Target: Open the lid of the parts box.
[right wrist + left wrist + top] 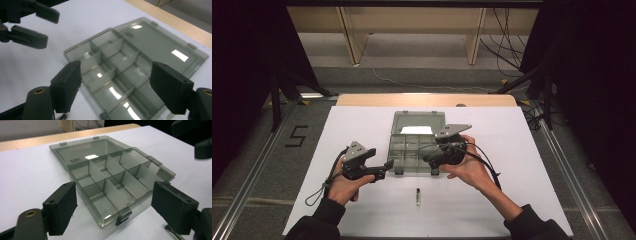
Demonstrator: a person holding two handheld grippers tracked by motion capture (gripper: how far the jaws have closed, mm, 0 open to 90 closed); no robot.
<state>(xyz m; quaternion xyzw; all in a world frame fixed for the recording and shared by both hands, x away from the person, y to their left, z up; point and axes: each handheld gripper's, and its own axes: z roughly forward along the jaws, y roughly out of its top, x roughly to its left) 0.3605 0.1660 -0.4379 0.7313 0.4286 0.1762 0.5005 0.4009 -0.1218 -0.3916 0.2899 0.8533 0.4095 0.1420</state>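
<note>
Compartment box (416, 150) lies open mid-tabletop; I hold both grippers (381, 171) (428, 159) spread, empty. Next, prob.: fetch vial (418, 196).

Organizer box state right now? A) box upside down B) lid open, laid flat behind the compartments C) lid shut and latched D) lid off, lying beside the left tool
B: the box has its clear lid swung back flat on the white sheet, hinged at the far edge, and the divided compartments are exposed and look empty.
</note>
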